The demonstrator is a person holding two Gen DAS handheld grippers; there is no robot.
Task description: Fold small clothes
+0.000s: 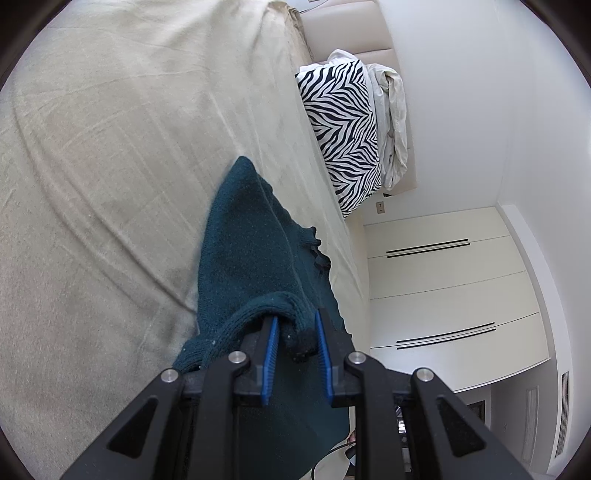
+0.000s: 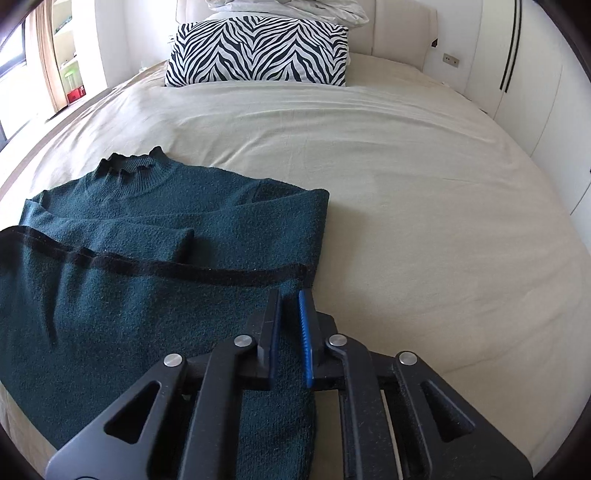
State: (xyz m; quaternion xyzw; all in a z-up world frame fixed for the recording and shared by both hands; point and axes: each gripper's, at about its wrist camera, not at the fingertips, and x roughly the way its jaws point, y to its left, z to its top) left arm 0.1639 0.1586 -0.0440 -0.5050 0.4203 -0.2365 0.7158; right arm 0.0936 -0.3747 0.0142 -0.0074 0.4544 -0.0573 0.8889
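A dark teal knit sweater (image 2: 155, 236) lies on the beige bed (image 2: 406, 184), collar toward the pillow, sleeves folded across the chest. Its black-trimmed hem (image 2: 166, 267) is lifted over the body. My right gripper (image 2: 290, 299) is shut on the sweater's hem corner, with fabric running between the blue pads (image 2: 306, 332). In the left wrist view the sweater (image 1: 251, 251) hangs stretched from my left gripper (image 1: 295, 328), which is shut on a bunched hem corner between its blue pads (image 1: 271, 350). This view is rolled sideways.
A zebra-striped pillow (image 2: 258, 55) stands at the headboard with crumpled white bedding (image 2: 288, 11) behind it. White wardrobe doors (image 1: 443, 288) stand beside the bed. A window with curtain (image 2: 40, 62) is at far left. Open bedspread lies to the sweater's right.
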